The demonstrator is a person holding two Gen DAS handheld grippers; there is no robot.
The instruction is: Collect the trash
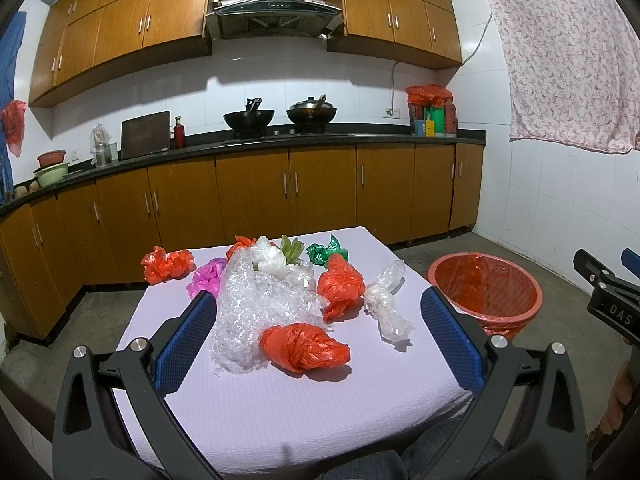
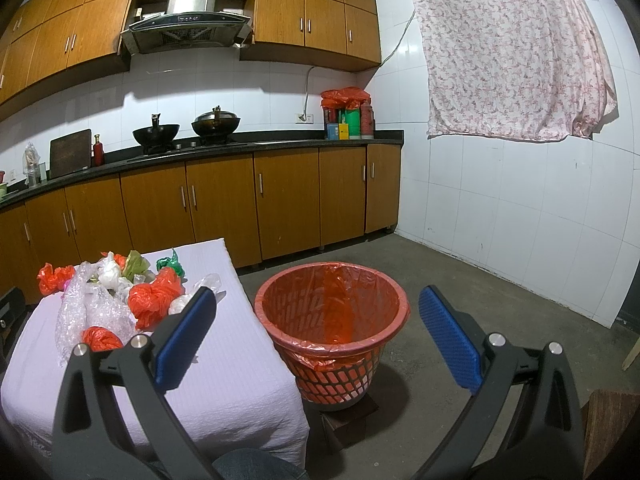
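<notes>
Both grippers, left & right, gape empty; best to drop left onto nearest red bag, pinch mid-bundle, carry to bin

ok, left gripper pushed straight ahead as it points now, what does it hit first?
Probably the nearest crumpled orange bag, lying between the open left gripper's fingers, with the bubble wrap beside and behind it. Depth is unclear: it may still pass above the bag.
</notes>
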